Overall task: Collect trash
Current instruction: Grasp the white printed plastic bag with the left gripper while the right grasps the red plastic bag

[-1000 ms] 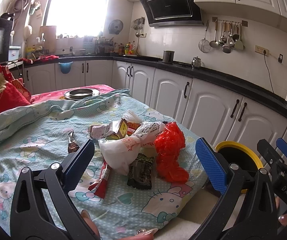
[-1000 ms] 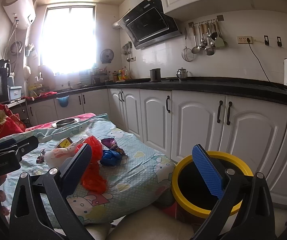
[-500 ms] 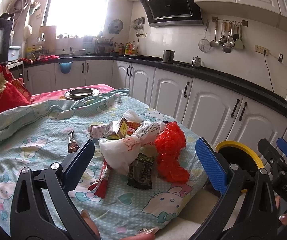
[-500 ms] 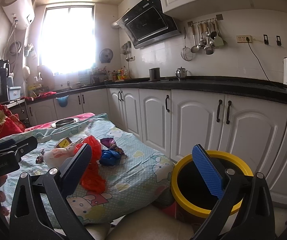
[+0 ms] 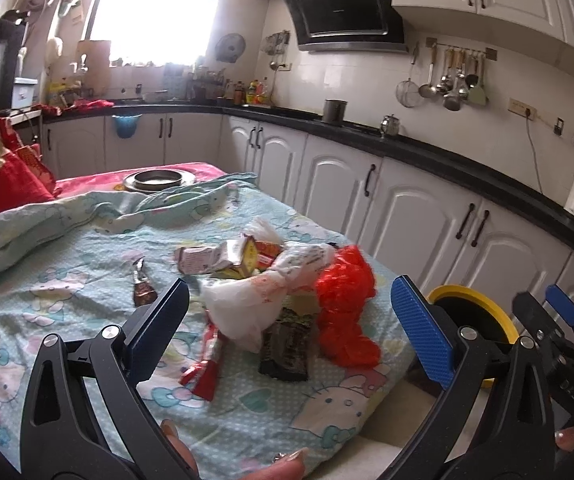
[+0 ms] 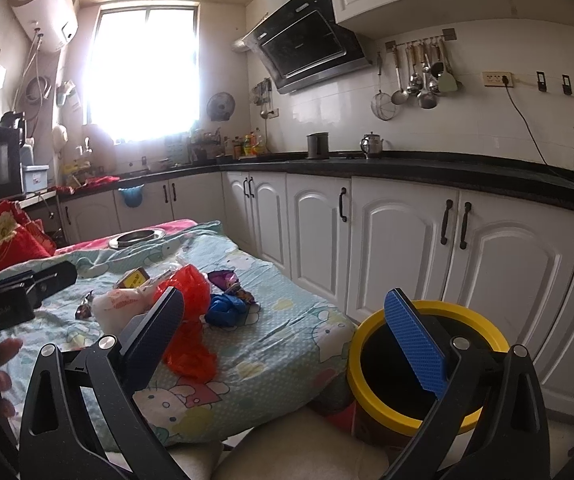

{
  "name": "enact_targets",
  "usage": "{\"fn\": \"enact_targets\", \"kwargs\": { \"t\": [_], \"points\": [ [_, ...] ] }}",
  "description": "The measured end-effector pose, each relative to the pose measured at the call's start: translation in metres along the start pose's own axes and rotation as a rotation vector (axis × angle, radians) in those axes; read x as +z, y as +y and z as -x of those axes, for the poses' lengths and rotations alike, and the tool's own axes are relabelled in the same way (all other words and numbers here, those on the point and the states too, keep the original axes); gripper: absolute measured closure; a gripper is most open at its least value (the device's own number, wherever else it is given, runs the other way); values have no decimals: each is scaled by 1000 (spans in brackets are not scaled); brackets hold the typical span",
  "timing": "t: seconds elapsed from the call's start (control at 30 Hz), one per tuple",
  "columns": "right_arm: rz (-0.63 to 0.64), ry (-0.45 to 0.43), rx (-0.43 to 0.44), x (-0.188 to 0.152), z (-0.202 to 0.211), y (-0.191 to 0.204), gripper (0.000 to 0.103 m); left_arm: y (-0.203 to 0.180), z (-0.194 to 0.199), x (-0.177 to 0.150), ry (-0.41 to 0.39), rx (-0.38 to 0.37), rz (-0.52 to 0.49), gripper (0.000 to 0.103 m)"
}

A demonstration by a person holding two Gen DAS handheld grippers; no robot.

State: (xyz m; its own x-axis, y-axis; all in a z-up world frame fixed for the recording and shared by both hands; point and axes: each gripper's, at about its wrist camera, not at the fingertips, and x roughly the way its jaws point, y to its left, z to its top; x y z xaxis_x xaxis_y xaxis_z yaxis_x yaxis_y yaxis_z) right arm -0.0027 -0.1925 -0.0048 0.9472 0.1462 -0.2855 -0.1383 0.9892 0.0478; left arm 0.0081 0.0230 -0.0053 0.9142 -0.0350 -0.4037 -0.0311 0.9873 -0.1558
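Left gripper (image 5: 291, 320) and right gripper (image 6: 283, 328) both gape wide, nothing between the fingers, hovering over the near edge of the cartoon-print sheet (image 5: 67, 292). Trash pile sits mid-sheet: dark wrapper (image 5: 287, 344), white bag (image 5: 247, 304), red bag (image 5: 343, 304), blue wad (image 6: 225, 310) beyond. Yellow-rimmed bin (image 6: 427, 364) stands on the floor just beside the sheet's right edge, white cabinets (image 6: 403, 248) behind.

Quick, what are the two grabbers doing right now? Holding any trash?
Left gripper: open, holding nothing, above the trash pile on the bedsheet.
Right gripper: open, holding nothing, near the yellow-rimmed bin.
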Motion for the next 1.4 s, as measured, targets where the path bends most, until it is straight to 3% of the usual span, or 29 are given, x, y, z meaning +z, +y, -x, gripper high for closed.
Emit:
{"fn": "enact_targets", "kwargs": {
  "t": [0.43, 0.6, 0.8, 0.9, 1.0, 1.23, 1.4],
  "points": [
    [70, 95, 130, 2, -38, 35, 6, 52, -5, 20, -14, 105, 59, 10],
    [102, 126, 189, 5, -59, 54, 6, 71, -8, 31, -16, 101, 41, 10],
    [130, 217, 236, 5, -99, 68, 6, 72, -30, 31, 74, 5, -57, 10],
    [111, 251, 257, 4, -117, 67, 6, 72, -50, 25, 161, -83, -61, 10],
    [93, 279, 290, 1, -130, 65, 6, 70, -66, 19, 213, -101, -82, 10],
    [110, 347, 341, -12, -151, 68, 7, 81, -105, 12, 341, -220, -20, 10],
    [86, 375, 366, -16, -163, 70, 21, 88, -121, 6, 390, -245, 39, 10]
  ]
}}
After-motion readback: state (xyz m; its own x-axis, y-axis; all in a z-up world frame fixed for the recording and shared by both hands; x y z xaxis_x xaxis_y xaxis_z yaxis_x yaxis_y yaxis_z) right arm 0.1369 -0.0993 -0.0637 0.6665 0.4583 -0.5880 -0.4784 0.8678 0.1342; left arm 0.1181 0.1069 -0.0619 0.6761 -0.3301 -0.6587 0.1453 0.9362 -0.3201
